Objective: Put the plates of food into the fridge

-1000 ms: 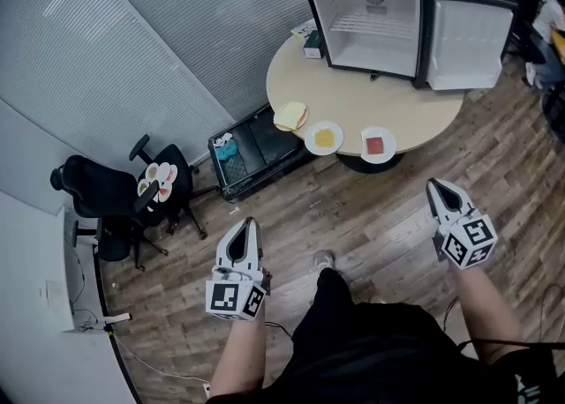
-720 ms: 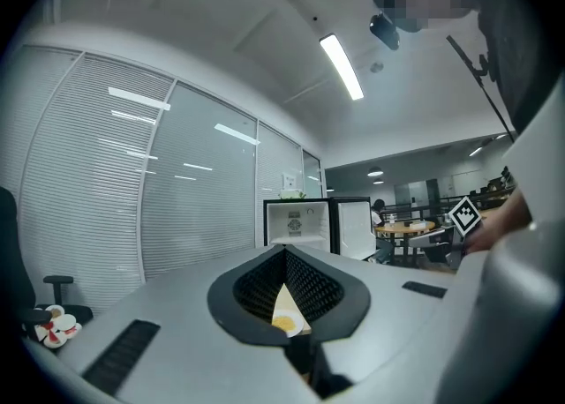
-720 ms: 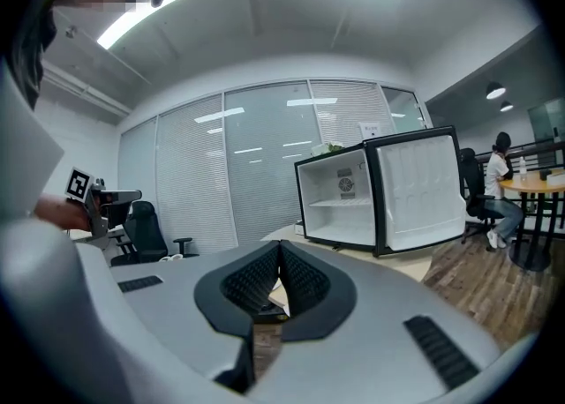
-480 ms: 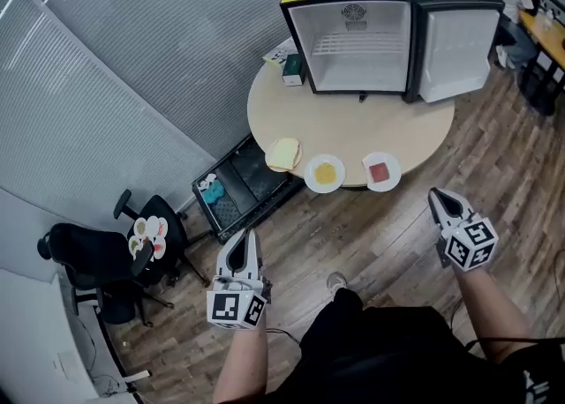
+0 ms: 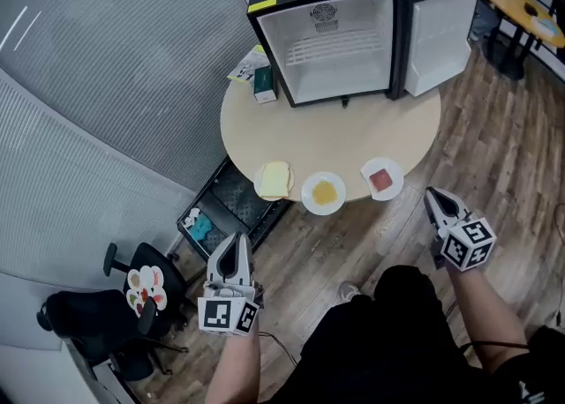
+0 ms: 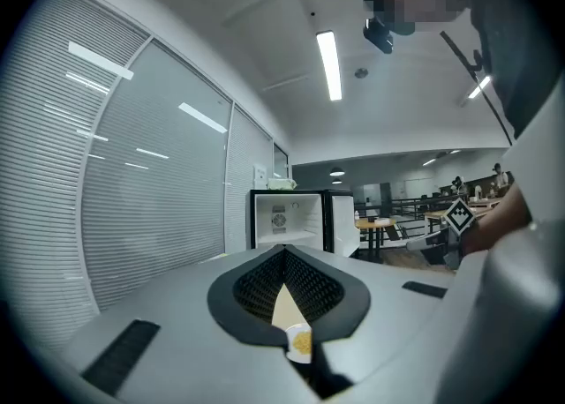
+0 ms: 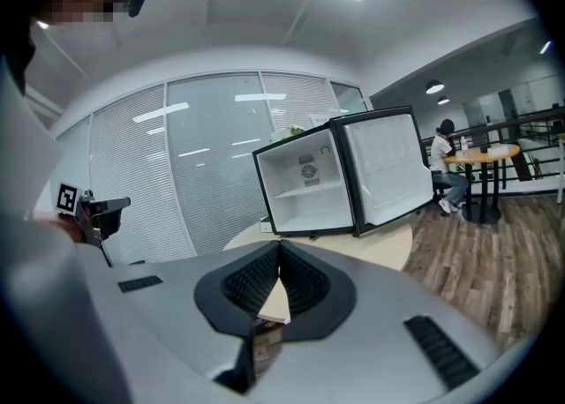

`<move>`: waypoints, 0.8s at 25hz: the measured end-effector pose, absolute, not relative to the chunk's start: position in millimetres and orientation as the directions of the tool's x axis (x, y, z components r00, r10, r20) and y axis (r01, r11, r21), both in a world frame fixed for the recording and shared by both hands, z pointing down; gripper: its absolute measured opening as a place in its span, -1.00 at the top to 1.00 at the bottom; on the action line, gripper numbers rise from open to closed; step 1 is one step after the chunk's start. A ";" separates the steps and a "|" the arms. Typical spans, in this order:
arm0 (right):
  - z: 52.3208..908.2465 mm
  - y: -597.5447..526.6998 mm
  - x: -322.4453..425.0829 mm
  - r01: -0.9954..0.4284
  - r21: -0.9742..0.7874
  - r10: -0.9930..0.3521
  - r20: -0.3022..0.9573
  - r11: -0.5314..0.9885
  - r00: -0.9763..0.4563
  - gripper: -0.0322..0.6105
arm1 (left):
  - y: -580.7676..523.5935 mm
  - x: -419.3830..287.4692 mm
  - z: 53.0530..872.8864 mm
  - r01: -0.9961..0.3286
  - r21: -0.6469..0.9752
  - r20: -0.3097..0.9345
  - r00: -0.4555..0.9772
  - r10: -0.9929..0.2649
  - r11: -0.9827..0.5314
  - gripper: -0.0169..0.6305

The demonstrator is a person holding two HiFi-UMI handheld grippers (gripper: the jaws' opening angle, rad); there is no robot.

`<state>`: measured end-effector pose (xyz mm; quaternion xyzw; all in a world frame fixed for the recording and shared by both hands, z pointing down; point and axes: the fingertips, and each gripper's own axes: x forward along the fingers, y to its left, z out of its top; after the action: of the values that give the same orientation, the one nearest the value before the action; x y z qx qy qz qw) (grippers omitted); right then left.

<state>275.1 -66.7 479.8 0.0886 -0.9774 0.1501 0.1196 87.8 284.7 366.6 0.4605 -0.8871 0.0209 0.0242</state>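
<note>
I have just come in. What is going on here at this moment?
A person stands before a round table, holding the left gripper and the right gripper low over the floor, both shut and empty. Near the table's front edge sit the bread plate, the yellow-food plate and the red-food plate. Behind them a small fridge stands with its door open and no plate inside.

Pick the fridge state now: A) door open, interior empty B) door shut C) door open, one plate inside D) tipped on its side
A: the fridge has its door open and only a bare shelf inside; the bread plate, yellow-food plate and red-food plate sit on the table at its near edge.
</note>
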 end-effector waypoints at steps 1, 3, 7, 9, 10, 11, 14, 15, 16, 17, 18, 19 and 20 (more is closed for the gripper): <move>485.7 -64.6 274.2 -0.220 -0.273 -0.147 0.265 0.936 -0.953 0.89 | 278.9 81.6 366.0 -0.828 -0.015 0.057 -0.560 -0.827 0.560 0.93; 500.8 -63.6 273.7 -0.233 -0.269 -0.161 0.267 0.935 -0.950 0.89 | 264.9 74.5 361.9 -0.855 -0.019 0.049 -0.518 -0.854 0.518 0.93; 547.2 -76.0 280.8 -0.314 -0.331 -0.210 0.315 0.890 -0.926 0.89 | 238.5 67.5 352.0 -0.894 -0.047 0.051 -0.448 -0.893 0.446 0.93; 564.8 -82.2 280.0 -0.338 -0.384 -0.228 0.304 0.859 -0.925 0.89 | 231.1 62.1 350.1 -0.899 -0.063 0.057 -0.436 -0.898 0.432 0.93; 573.5 -84.8 278.3 -0.342 -0.413 -0.233 0.293 0.844 -0.927 0.89 | 228.4 59.7 351.2 -0.901 -0.072 0.063 -0.433 -0.899 0.428 0.93; 583.1 -86.9 276.4 -0.343 -0.440 -0.233 0.285 0.830 -0.930 0.89 | 225.6 58.1 354.3 -0.902 -0.081 0.074 -0.430 -0.900 0.424 0.93; 612.0 -92.3 269.5 -0.337 -0.493 -0.220 0.282 0.802 -0.934 0.89 | 214.3 57.8 368.5 -0.913 -0.087 0.124 -0.407 -0.905 0.399 0.93; 619.9 -95.0 265.6 -0.337 -0.505 -0.218 0.280 0.795 -0.935 0.89 | 210.9 58.0 370.9 -0.917 -0.092 0.138 -0.398 -0.907 0.388 0.93; 627.1 -97.9 261.0 -0.341 -0.514 -0.221 0.280 0.788 -0.934 0.88 | 208.1 57.5 371.8 -0.920 -0.103 0.150 -0.390 -0.909 0.378 0.93; 634.0 -100.4 255.9 -0.347 -0.518 -0.227 0.282 0.782 -0.932 0.88 | 206.2 55.5 372.2 -0.922 -0.115 0.160 -0.385 -0.909 0.370 0.93; 641.3 -101.9 250.5 -0.353 -0.521 -0.230 0.286 0.777 -0.930 0.87 | 205.4 52.0 373.2 -0.922 -0.126 0.169 -0.384 -0.908 0.366 0.93; 649.7 -102.2 245.1 -0.356 -0.528 -0.229 0.292 0.771 -0.929 0.78 | 205.6 47.5 376.1 -0.921 -0.132 0.181 -0.387 -0.904 0.368 0.93; 659.4 -101.9 240.1 -0.358 -0.544 -0.222 0.301 0.759 -0.927 0.67 | 206.2 42.9 381.2 -0.919 -0.133 0.196 -0.391 -0.899 0.371 0.93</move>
<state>240.1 -101.9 659.4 0.1558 -0.9314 0.3102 0.1095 42.9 206.2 381.2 0.5498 -0.8267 0.1105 0.0452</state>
